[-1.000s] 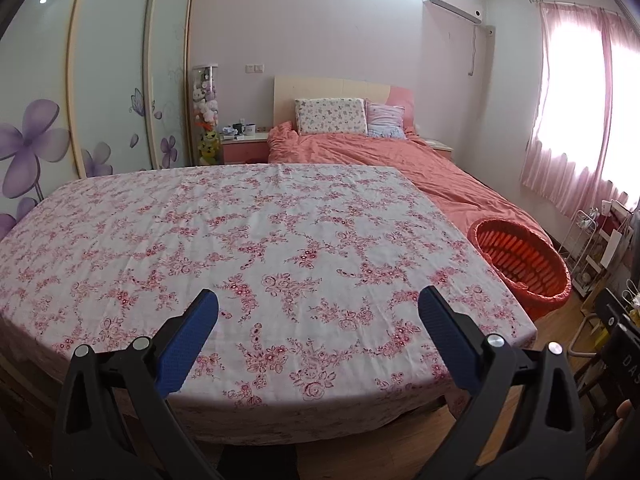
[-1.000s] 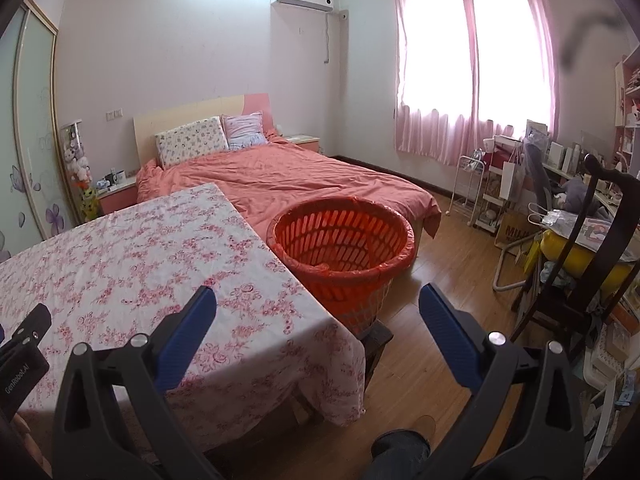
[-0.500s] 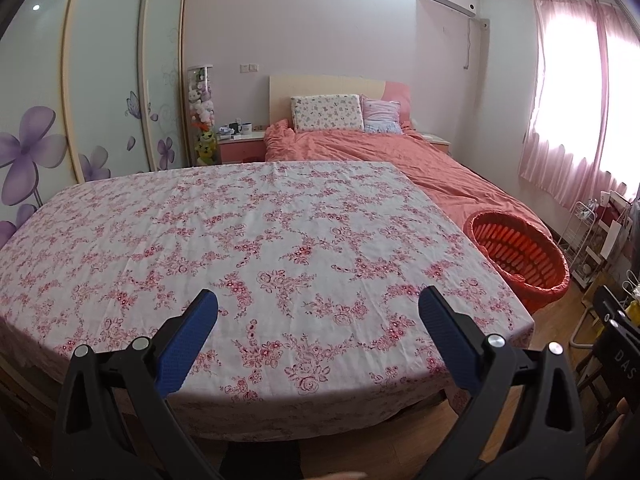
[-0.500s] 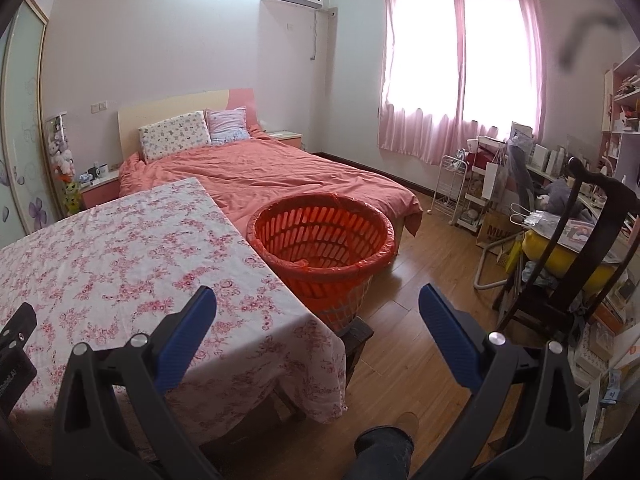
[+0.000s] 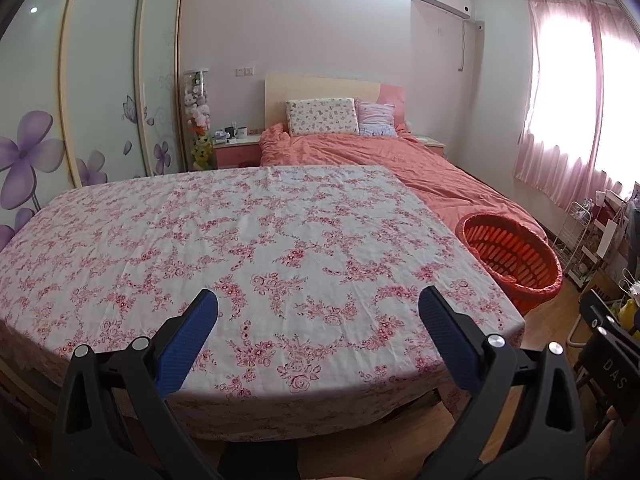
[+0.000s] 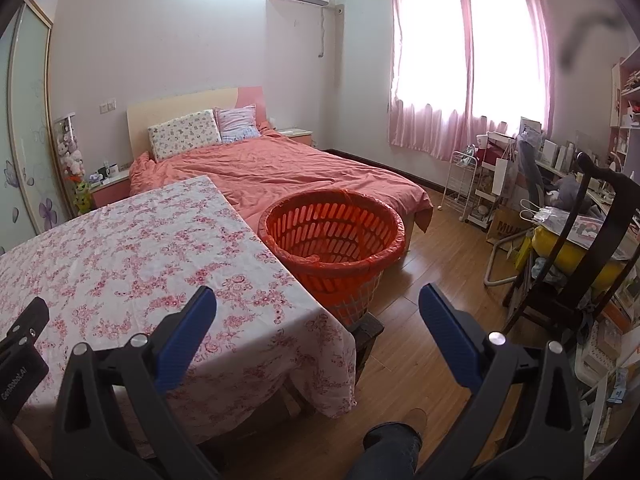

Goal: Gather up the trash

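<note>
An orange slotted basket lined with an orange bag stands on the floor at the table's right corner; it also shows at the right of the left wrist view as the basket. My left gripper hangs open over the near edge of the table with the floral cloth, holding nothing. My right gripper is open too, above the table's right corner and the floor, a short way in front of the basket. No trash shows on the cloth in either view.
A bed with an orange cover lies behind the table. A dark wooden chair and cluttered shelves fill the right side. A white wire cart stands by the pink curtains. A person's leg and shoe are on the wooden floor.
Both views have drifted a little: the left one has pulled back and up from the table, the right one has swung slightly rightward. Both grippers have stayed open.
</note>
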`<state>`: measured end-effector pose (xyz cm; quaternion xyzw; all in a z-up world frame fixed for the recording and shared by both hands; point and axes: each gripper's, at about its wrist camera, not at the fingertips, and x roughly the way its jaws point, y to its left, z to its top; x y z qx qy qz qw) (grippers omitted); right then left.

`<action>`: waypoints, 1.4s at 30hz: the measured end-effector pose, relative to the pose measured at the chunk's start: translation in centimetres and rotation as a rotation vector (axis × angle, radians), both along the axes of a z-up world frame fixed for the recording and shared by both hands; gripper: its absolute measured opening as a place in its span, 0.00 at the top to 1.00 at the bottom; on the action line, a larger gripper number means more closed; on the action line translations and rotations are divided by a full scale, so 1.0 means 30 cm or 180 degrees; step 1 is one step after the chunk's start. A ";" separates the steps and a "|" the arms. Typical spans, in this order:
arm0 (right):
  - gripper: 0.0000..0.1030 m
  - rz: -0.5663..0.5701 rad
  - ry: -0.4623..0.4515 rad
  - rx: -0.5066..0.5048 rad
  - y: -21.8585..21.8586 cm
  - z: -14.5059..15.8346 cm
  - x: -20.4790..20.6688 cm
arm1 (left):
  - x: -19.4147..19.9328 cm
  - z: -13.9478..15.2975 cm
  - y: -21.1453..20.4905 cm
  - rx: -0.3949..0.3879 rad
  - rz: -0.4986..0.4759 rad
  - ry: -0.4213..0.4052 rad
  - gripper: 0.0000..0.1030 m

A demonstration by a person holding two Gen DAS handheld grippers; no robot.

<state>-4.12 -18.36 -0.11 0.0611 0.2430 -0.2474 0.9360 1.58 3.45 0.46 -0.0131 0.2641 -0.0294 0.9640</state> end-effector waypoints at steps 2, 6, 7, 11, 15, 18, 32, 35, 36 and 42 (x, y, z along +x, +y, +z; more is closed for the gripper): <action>0.04 0.0008 -0.0011 0.0004 0.001 0.005 -0.004 | -0.006 0.007 -0.003 0.0007 -0.0002 -0.0033 0.03; 0.04 0.0034 -0.0012 0.0019 0.002 0.006 -0.010 | -0.010 0.014 -0.010 0.0029 0.0006 -0.0068 0.04; 0.04 0.0041 -0.0014 0.0022 0.004 0.007 -0.011 | -0.012 0.016 -0.012 0.0030 0.0005 -0.0073 0.04; 0.04 0.0042 -0.0015 0.0021 0.007 0.010 -0.008 | -0.014 0.018 -0.014 0.0041 0.0017 -0.0094 0.04; 0.04 0.0043 -0.0012 0.0023 0.007 0.009 -0.008 | -0.015 0.021 -0.016 0.0048 0.0015 -0.0102 0.04; 0.04 0.0042 -0.0012 0.0023 0.007 0.009 -0.008 | -0.015 0.022 -0.019 0.0053 0.0013 -0.0097 0.04; 0.04 0.0041 -0.0012 0.0024 0.004 0.010 -0.009 | -0.014 0.019 -0.016 0.0054 0.0020 -0.0069 0.04; 0.04 0.0043 -0.0012 0.0025 0.003 0.010 -0.009 | -0.014 0.019 -0.016 0.0057 0.0019 -0.0065 0.04; 0.04 0.0043 -0.0013 0.0023 0.005 0.011 -0.010 | -0.014 0.019 -0.016 0.0057 0.0018 -0.0066 0.04; 0.04 0.0040 -0.0011 0.0026 0.003 0.011 -0.009 | -0.014 0.019 -0.017 0.0052 0.0021 -0.0061 0.04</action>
